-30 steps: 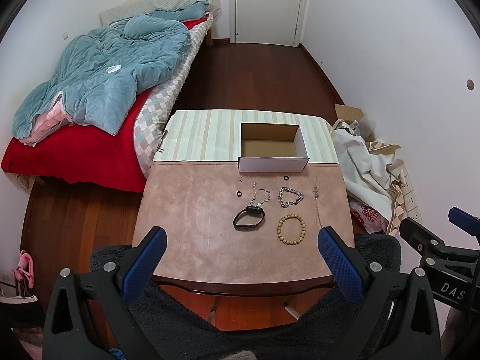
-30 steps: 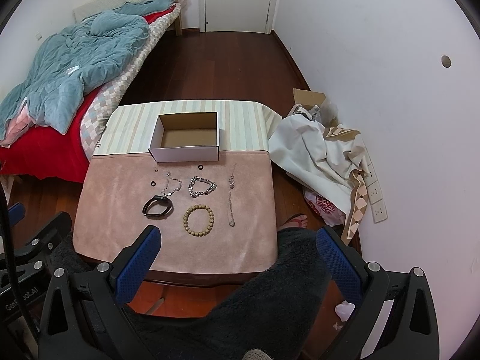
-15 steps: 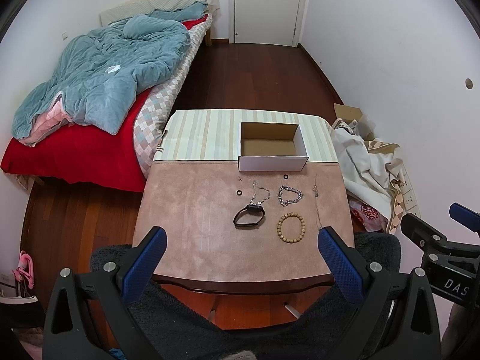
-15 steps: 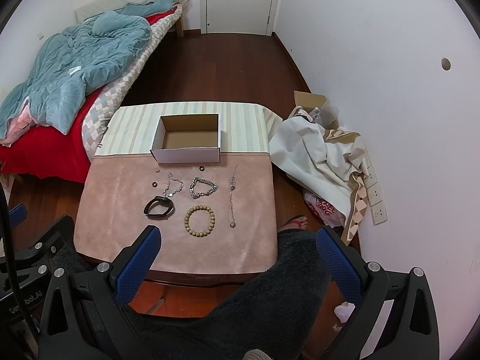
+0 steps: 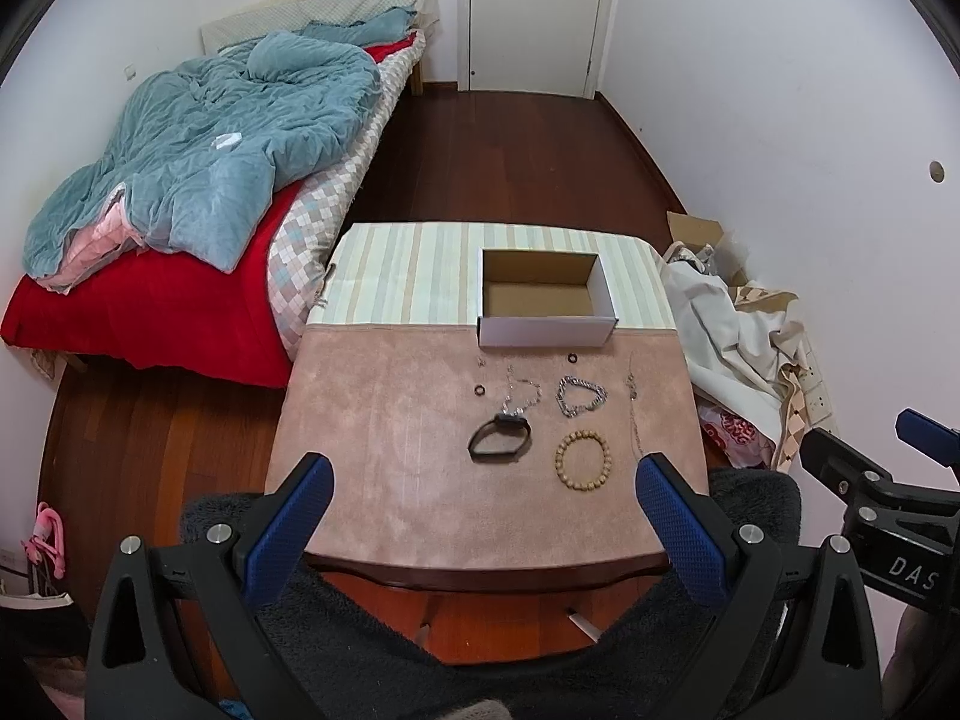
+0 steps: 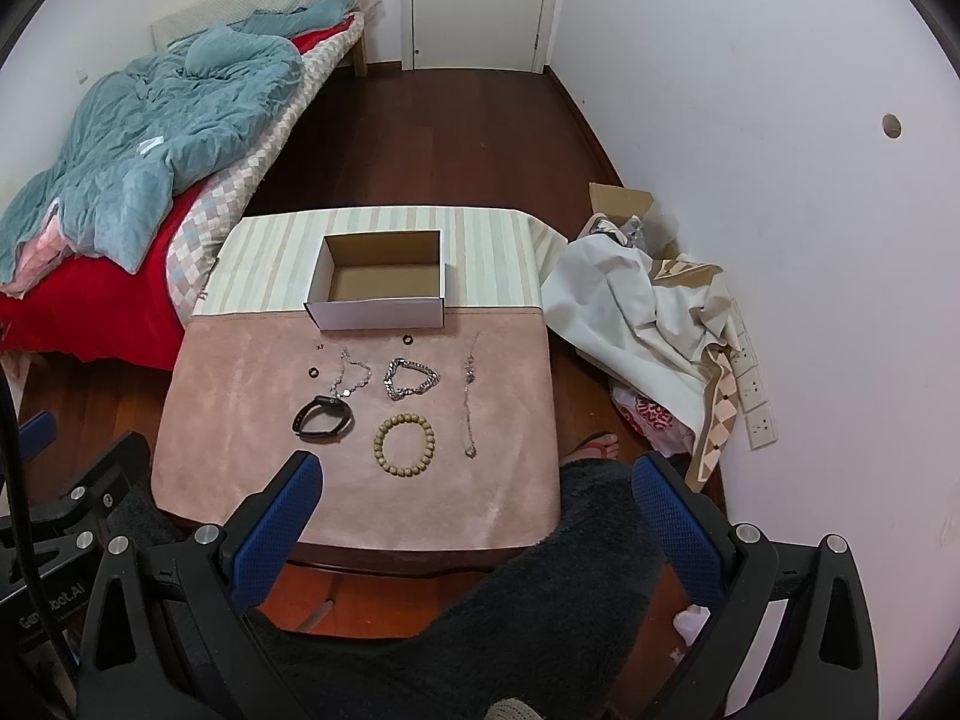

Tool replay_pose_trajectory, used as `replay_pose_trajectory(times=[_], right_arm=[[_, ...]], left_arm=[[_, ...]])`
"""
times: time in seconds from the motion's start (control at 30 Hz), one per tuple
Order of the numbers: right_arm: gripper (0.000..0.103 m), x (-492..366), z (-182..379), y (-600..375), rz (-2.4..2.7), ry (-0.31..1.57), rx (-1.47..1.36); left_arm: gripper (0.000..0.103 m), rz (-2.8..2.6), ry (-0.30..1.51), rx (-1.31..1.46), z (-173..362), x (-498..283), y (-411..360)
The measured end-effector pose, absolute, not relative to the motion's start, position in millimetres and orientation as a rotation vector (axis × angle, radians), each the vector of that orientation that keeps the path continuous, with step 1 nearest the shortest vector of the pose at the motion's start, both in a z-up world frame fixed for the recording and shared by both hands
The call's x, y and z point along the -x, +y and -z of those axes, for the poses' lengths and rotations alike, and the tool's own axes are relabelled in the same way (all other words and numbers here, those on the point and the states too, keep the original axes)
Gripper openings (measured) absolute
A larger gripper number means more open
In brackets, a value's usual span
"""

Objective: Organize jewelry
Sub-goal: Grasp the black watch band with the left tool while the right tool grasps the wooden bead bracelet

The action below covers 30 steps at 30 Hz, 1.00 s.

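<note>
An empty open cardboard box [image 5: 543,294] [image 6: 378,282] stands at the far middle of a pink mat. In front of it lie a black wristband [image 5: 499,443] [image 6: 323,417], a wooden bead bracelet [image 5: 582,459] [image 6: 404,440], a silver chain bracelet [image 5: 580,396] [image 6: 411,378], a thin silver necklace [image 5: 633,408] [image 6: 468,402], another small chain [image 5: 521,391] [image 6: 351,375] and two small dark rings [image 5: 572,357] [image 5: 479,389]. My left gripper [image 5: 480,519] and right gripper [image 6: 477,516] are both open and empty, held high above the table's near edge.
The table [image 5: 372,396] has a striped cloth at the back. A bed with a teal duvet [image 5: 204,144] stands to the left. Crumpled cloth and a carton [image 6: 648,312] lie on the floor to the right by the white wall. A closed door [image 5: 534,12] is at the back.
Both grippers have drifted very slightly; the right wrist view has crept a little forward. The jewelry and the box have not moved.
</note>
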State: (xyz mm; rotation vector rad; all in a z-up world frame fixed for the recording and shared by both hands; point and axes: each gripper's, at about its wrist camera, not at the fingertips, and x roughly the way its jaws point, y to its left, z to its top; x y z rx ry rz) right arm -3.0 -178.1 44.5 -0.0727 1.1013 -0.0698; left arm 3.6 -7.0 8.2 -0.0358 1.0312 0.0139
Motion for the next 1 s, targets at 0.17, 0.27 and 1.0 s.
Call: replay_pose_trajectory(times=[0.17, 0.27, 1.0], right_arm=[[0.103, -21, -16, -188, 0.077, 1.126, 0.007], [0.103, -44, 25, -191, 0.078, 1.189, -0.031], [0.056, -118, 274, -194, 0.047, 1.547, -0.125]], left_arm=[[0.103, -0.118, 0.983, -0.049, 13, -25, 5], [0.103, -0.177, 1.001, -0.123, 42, -49, 8], [0.081, 0.001, 1.444, -0.164, 268, -145, 8]])
